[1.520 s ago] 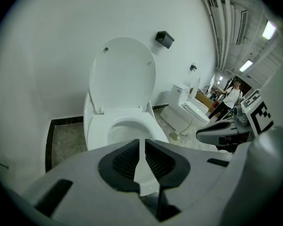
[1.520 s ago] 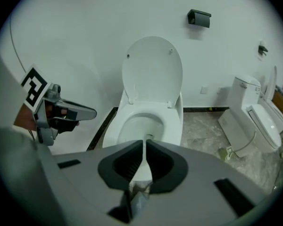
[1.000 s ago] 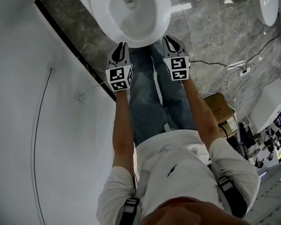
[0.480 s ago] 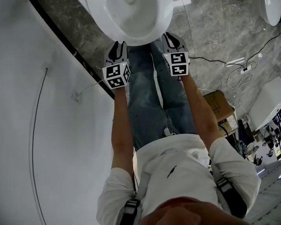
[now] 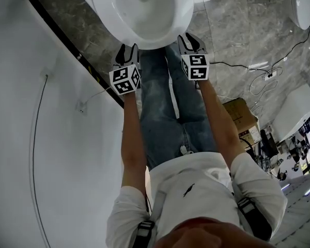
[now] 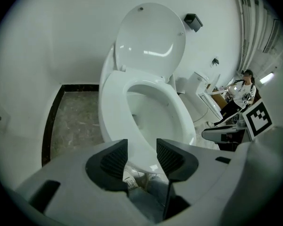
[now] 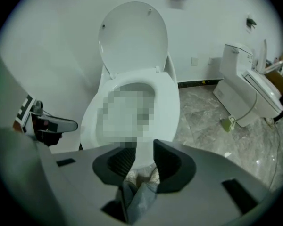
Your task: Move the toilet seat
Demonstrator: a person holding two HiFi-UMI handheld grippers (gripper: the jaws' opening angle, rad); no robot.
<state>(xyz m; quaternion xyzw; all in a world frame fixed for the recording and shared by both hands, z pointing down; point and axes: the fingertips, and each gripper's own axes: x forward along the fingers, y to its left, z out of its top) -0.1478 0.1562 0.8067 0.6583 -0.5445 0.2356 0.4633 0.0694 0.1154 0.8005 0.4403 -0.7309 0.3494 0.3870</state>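
Note:
The white toilet seat (image 5: 160,39) lies down on the bowl, and the lid (image 6: 151,36) stands upright against the wall. My left gripper (image 5: 128,47) hovers just before the front rim on its left side. In the left gripper view its jaws (image 6: 141,155) are opening, with nothing between the pads and the seat (image 6: 112,107) beyond them. My right gripper (image 5: 185,36) is at the front rim's right side. Its jaws (image 7: 142,157) are opening too, narrower, with nothing between them; the seat (image 7: 166,108) lies ahead. Neither gripper touches the seat.
The person's jeans-clad legs (image 5: 168,102) stand between the grippers. A white wall with a thin cable (image 5: 39,118) runs along the left. On the marble floor to the right lie cables and a power strip (image 5: 268,76) and a cardboard box (image 5: 240,117). A second toilet (image 7: 247,95) stands on the right.
Both grippers have edged a little forward to the toilet's front rim. The left gripper's marker cube has turned slightly.

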